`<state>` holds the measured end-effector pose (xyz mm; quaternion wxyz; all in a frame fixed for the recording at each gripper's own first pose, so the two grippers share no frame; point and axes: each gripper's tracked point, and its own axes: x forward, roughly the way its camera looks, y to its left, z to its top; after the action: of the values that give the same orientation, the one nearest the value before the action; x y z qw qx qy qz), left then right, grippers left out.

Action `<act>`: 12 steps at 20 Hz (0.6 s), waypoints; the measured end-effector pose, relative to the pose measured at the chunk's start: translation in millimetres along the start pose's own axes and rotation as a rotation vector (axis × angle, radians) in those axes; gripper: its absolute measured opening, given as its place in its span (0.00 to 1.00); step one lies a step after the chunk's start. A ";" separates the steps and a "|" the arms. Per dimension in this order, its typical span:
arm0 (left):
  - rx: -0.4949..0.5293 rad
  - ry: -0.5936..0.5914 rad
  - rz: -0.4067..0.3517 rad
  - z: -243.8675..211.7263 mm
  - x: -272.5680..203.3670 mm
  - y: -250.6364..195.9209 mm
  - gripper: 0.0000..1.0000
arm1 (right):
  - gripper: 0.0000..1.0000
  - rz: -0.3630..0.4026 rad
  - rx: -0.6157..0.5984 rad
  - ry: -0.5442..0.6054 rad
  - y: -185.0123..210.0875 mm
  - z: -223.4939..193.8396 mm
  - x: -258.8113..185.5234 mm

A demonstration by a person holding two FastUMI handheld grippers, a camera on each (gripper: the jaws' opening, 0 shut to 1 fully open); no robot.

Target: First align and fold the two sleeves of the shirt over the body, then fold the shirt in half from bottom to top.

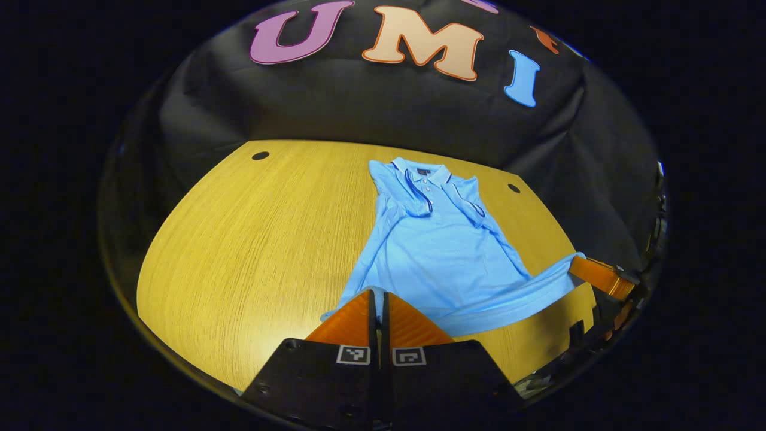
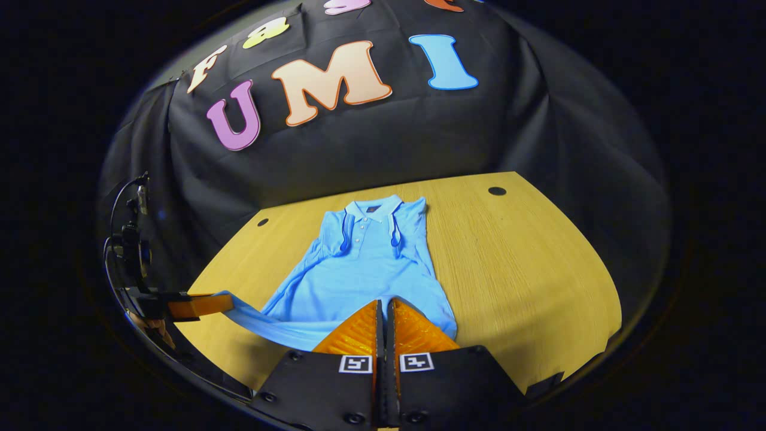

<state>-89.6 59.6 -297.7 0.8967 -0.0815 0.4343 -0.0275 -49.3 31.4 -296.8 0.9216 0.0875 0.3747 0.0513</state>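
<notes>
The shirt (image 1: pixel 437 251) (image 2: pixel 365 269) lies flat on the desk (image 1: pixel 257 239) (image 2: pixel 520 263), collar (image 1: pixel 422 176) (image 2: pixel 368 209) toward the booth wall and hem toward the camera; both sleeves (image 1: pixel 413 197) (image 2: pixel 413 224) are already folded in over the body, so the upper part is a narrow strip; the bottom hem is lifted off the desk at both near corners and stretched between them. In the left gripper view, the left gripper (image 1: pixel 379 299) sits at the hem's left corner with its fingers pressed together and only a thin slit between them; the cloth meets the fingertips there, so it appears to pinch the hem; farther off to the right, the right gripper (image 1: pixel 589 272) holds the other corner, with the cloth pulled up toward it in a taut band. In the right gripper view, the right gripper (image 2: pixel 386 308) is likewise closed tight at the hem's edge, with cloth at its tips; the left gripper (image 2: pixel 206 304) shows at the left, with the hem corner drawn out to it. The desk has small dark holes (image 1: pixel 260 155) (image 2: pixel 497 191) near its far corners.
</notes>
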 end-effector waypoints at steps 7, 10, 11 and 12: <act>0.034 -0.037 -0.045 73.2 45.8 -1.4 0.00 | 0.02 -0.014 0.003 -0.065 2.7 63.1 61.4; 0.037 -0.050 -0.046 102.9 70.8 3.1 0.00 | 0.03 -0.028 0.031 -0.081 1.4 82.9 94.8; 0.034 -0.053 -0.048 114.0 78.9 5.4 0.00 | 0.02 -0.035 0.034 -0.085 -1.0 88.9 105.6; 0.031 -0.058 -0.052 124.5 88.0 7.5 0.00 | 0.03 -0.045 0.036 -0.089 -3.7 94.9 116.9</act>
<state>62.4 71.7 -291.2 0.9091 -0.0796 0.4052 -0.0552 100.6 34.7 -310.4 0.9366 0.0976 0.3358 0.0200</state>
